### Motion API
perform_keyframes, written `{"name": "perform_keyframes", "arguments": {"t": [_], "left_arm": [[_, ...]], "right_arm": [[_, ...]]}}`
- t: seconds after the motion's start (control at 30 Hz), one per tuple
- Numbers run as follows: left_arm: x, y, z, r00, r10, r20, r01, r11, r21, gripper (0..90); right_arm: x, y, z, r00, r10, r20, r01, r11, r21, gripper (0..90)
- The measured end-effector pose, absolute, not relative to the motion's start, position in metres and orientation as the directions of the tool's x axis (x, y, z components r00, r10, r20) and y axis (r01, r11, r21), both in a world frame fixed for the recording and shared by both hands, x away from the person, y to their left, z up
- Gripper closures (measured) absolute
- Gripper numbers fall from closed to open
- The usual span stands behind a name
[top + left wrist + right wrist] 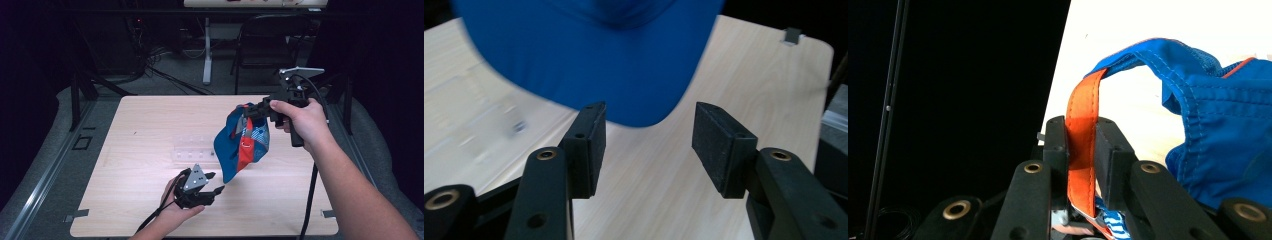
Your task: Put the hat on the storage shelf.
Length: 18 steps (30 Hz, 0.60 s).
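- The blue fabric cap with an orange strap (242, 142) hangs above the pale wooden desk (140, 130) at centre right of the high view, brim pointing down.
- The right gripper (1082, 150) pinches the orange strap between its jaws.
- The left gripper (646, 145), lower centre in the high view, has its jaws spread with nothing between them; the brim tip sits just above and ahead of them.
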<state>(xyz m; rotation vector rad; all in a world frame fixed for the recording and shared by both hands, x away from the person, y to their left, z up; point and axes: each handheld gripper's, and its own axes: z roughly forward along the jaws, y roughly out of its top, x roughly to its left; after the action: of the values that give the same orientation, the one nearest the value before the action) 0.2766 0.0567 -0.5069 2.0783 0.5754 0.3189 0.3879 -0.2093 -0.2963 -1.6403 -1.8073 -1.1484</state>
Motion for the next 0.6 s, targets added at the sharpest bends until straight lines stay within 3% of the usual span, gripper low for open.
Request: {"name": "perform_keyframes", "arguments": {"t": [0.17,0.3,0.43,0.6], "left_arm": [[0.277,0.042,-0.507,0.858,0.514,0.001,0.274,-0.458,0.846,52.4],[0.278,0.04,-0.508,0.847,0.531,0.032,0.26,-0.464,0.847,61.6],[0.279,0.048,-0.505,0.827,0.557,0.077,0.226,-0.455,0.861,79.7],[0.281,0.055,-0.502,0.82,0.563,0.104,0.206,-0.46,0.863,85.5]], "right_arm": [[0.388,-0.208,-0.296,-0.203,0.593,0.779,0.958,-0.044,0.283,77.6],[0.387,-0.209,-0.297,-0.206,0.592,0.779,0.958,-0.041,0.284,77.6],[0.386,-0.209,-0.296,-0.205,0.592,0.779,0.958,-0.043,0.284,77.6],[0.386,-0.208,-0.297,-0.214,0.588,0.78,0.956,-0.037,0.29,77.6]]}}
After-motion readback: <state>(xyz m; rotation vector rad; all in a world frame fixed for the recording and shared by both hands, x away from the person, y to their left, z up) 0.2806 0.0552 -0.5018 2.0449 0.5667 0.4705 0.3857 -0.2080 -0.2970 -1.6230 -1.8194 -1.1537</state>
